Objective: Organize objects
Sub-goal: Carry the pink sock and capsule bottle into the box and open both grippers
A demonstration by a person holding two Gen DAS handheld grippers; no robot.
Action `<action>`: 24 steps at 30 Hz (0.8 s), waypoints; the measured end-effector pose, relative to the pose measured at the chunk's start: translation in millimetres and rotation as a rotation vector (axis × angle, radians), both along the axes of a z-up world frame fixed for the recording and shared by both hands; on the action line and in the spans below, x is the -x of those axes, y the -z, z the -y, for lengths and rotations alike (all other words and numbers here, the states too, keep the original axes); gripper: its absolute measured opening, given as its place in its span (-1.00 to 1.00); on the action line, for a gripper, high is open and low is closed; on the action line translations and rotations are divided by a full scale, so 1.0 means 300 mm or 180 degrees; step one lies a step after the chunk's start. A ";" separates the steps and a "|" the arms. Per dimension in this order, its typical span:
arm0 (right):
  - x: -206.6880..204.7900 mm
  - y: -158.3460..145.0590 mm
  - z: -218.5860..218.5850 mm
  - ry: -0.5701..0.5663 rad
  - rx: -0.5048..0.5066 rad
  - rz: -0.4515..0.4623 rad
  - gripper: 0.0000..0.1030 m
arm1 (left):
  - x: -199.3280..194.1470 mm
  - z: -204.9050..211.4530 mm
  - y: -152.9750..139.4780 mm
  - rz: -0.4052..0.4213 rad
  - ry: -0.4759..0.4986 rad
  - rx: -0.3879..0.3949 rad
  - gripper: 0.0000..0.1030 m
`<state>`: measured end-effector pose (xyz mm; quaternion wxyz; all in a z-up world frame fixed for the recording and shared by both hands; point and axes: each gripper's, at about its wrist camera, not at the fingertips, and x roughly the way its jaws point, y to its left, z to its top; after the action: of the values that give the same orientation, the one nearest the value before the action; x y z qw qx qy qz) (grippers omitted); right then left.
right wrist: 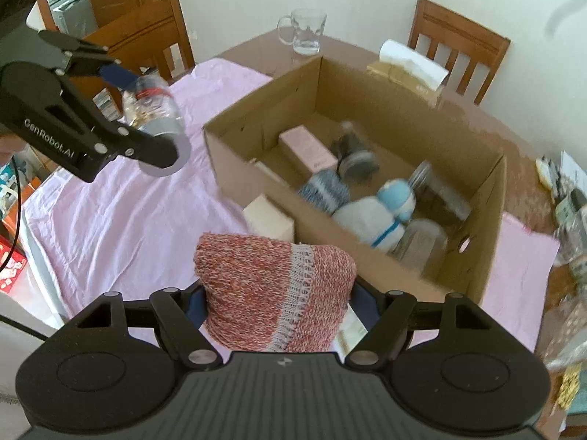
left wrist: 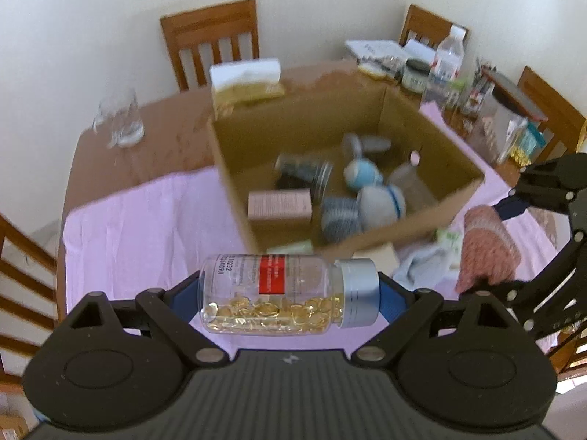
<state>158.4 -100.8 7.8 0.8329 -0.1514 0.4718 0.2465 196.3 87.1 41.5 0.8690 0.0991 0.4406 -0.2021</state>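
Note:
My left gripper [left wrist: 290, 293] is shut on a clear pill bottle [left wrist: 271, 293] with gold capsules, a red label and a silver cap, held sideways above the pink cloth [left wrist: 146, 234], short of the cardboard box [left wrist: 234, 168]. The same bottle [right wrist: 154, 106] shows at the left of the right wrist view. My right gripper [right wrist: 277, 300] is shut on a red-and-white knitted piece [right wrist: 271, 289], lifted near the box's [right wrist: 256, 176] front corner. Inside the box lie a pink carton [right wrist: 308, 150], a blue-and-white plush toy [right wrist: 378, 212], jars and a striped roll.
A glass mug [right wrist: 304, 33] and a tissue pack [right wrist: 411, 66] stand on the brown table behind the box. A cream box [right wrist: 268, 220] sits by the box's front corner. Bottles and clutter [left wrist: 444, 66] crowd the far right. Wooden chairs [left wrist: 212, 40] ring the table.

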 end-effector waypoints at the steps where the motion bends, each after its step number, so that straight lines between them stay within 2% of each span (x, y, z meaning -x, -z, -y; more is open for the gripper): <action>1: -0.006 -0.007 0.000 -0.0014 0.0007 0.0033 0.55 | -0.014 0.011 -0.008 0.0032 -0.0004 -0.0007 0.81; 7: -0.043 -0.046 0.008 -0.0077 -0.0019 0.0129 0.55 | -0.104 0.071 -0.045 0.0179 0.0040 0.0013 0.81; 12: -0.068 -0.055 0.014 -0.0110 -0.0004 0.0149 0.55 | -0.156 0.095 -0.032 0.0262 -0.0010 -0.0003 0.83; 24: -0.155 -0.058 0.024 -0.0215 0.0025 0.0183 0.55 | -0.132 0.038 0.029 0.0074 -0.0292 0.0015 0.89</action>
<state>205.0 -108.1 25.1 0.8367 -0.1775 0.4434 0.2681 236.0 75.7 32.8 0.8827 0.0791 0.4341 -0.1620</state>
